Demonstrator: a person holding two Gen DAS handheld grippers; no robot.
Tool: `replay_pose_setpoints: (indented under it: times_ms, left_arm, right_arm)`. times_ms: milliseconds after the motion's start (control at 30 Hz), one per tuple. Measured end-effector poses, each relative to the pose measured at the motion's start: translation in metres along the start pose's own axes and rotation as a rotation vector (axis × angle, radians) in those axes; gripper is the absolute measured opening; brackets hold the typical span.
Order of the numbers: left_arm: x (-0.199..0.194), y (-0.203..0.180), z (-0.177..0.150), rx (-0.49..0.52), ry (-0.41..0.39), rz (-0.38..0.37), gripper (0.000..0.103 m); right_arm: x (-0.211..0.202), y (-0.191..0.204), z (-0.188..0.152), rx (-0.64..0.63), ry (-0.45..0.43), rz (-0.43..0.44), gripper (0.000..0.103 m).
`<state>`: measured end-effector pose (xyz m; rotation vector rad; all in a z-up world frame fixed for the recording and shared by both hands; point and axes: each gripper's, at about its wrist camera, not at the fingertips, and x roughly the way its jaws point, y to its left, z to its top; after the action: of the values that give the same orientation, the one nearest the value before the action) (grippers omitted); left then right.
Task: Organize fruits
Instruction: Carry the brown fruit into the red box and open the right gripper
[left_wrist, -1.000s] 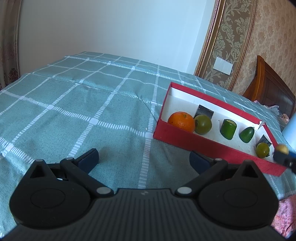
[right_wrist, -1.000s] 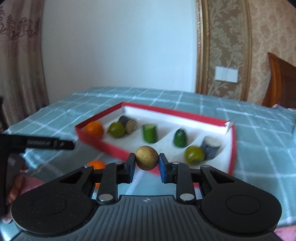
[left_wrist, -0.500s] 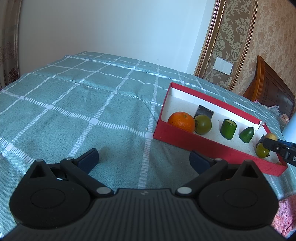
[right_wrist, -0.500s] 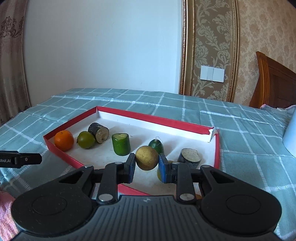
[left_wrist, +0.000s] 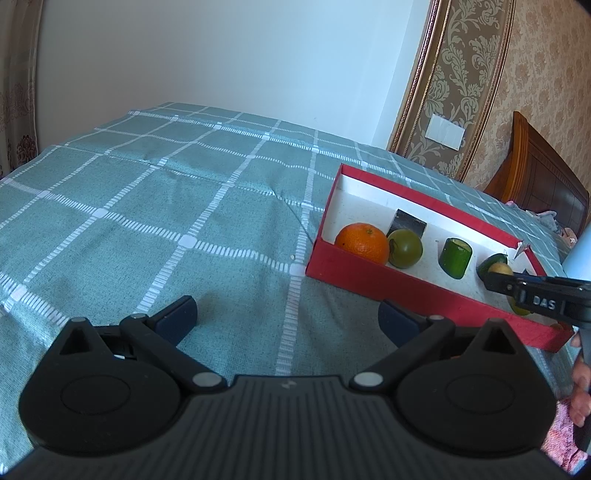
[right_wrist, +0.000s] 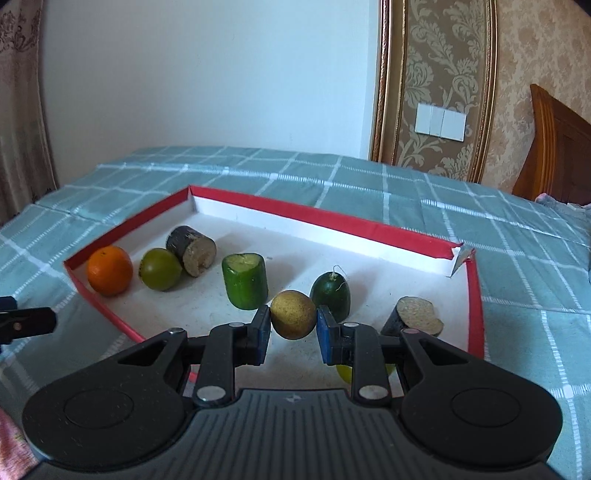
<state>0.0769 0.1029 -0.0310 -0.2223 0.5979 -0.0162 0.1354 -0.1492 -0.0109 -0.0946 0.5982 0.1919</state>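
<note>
Fruit fills a shallow red box with a white floor, set on a teal checked cloth. My right gripper hangs above the box's near middle, its blue pads pressed tight on both sides of a round yellow-brown fruit. In the box, from my right camera, I see an orange at the far left, a green round fruit beside it and touching a dark stub with a pale cut face, an upright green cut cylinder, a dark green oval fruit just behind the held fruit, and another dark stub to the right. A yellow-green fruit peeks from under my right finger. My left gripper sits over bare cloth left of the box, fingers spread wide with nothing between them.
</note>
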Motion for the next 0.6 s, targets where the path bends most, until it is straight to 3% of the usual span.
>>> replay_pose_setpoints:
  times_ms: [600]
  left_arm:
    - [0.000,0.000,0.000,0.000,0.000,0.000,0.103]
  right_arm:
    - [0.017,0.005,0.001,-0.022,0.042,-0.004,0.026]
